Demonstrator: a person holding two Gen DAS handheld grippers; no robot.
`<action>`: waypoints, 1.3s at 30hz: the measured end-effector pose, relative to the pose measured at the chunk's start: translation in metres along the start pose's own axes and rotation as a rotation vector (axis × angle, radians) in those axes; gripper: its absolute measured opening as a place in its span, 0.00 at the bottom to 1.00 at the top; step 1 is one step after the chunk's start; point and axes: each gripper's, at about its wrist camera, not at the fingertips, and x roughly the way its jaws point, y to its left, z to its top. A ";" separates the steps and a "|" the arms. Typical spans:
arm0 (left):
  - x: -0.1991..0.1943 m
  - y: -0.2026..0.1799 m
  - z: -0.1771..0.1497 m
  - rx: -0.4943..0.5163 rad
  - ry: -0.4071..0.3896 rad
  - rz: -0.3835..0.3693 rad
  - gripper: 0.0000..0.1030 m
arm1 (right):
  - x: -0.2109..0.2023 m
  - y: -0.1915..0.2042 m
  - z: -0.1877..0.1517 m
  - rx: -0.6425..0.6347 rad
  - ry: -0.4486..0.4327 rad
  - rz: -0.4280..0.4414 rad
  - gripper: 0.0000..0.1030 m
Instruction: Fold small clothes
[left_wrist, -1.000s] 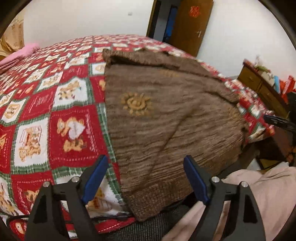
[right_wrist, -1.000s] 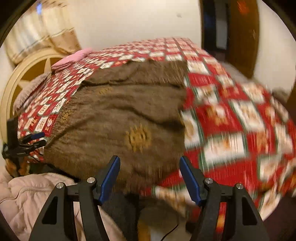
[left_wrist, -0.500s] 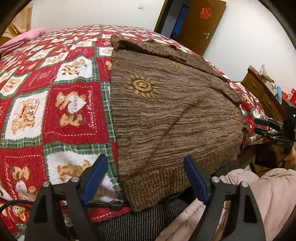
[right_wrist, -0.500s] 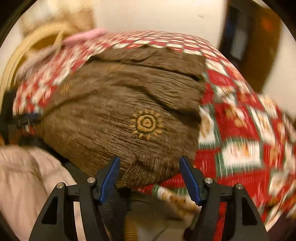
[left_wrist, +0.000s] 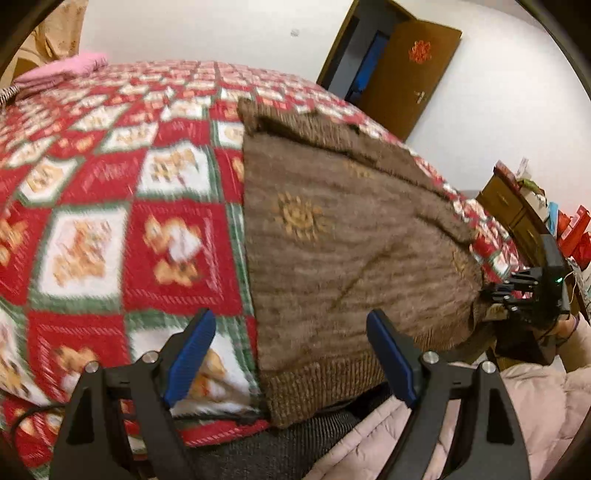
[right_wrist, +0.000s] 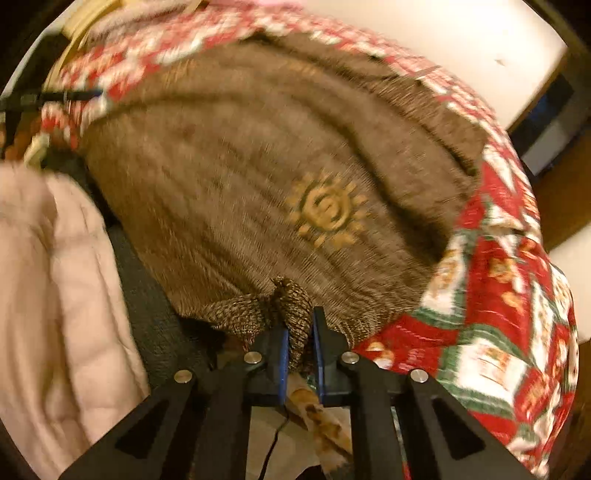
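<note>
The right gripper (right_wrist: 299, 332) has dropped to the hem since a second ago, and its jaws are closing on a bunched corner of the one brown sweater (right_wrist: 240, 177). That sweater lies flat on the quilt (left_wrist: 110, 206). The left gripper (left_wrist: 291, 354) hangs wide apart, holding nothing.

Honestly nothing readable in either view. The quilt (left_wrist: 110, 229) squares might have small lettering next to the bears, but it's all motion blur. The red ornament (left_wrist: 420, 51) on the door (left_wrist: 410, 74) is too small to tell if it's a character.
</note>
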 end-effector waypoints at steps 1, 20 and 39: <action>-0.004 0.001 0.005 0.007 -0.014 0.005 0.84 | -0.008 -0.004 0.003 0.021 -0.028 0.009 0.10; -0.005 -0.005 0.031 0.242 -0.023 -0.107 0.91 | 0.047 -0.137 0.085 0.649 -0.176 0.045 0.10; 0.023 -0.042 0.014 0.353 -0.027 -0.234 0.09 | 0.036 -0.136 0.066 0.675 -0.198 0.061 0.10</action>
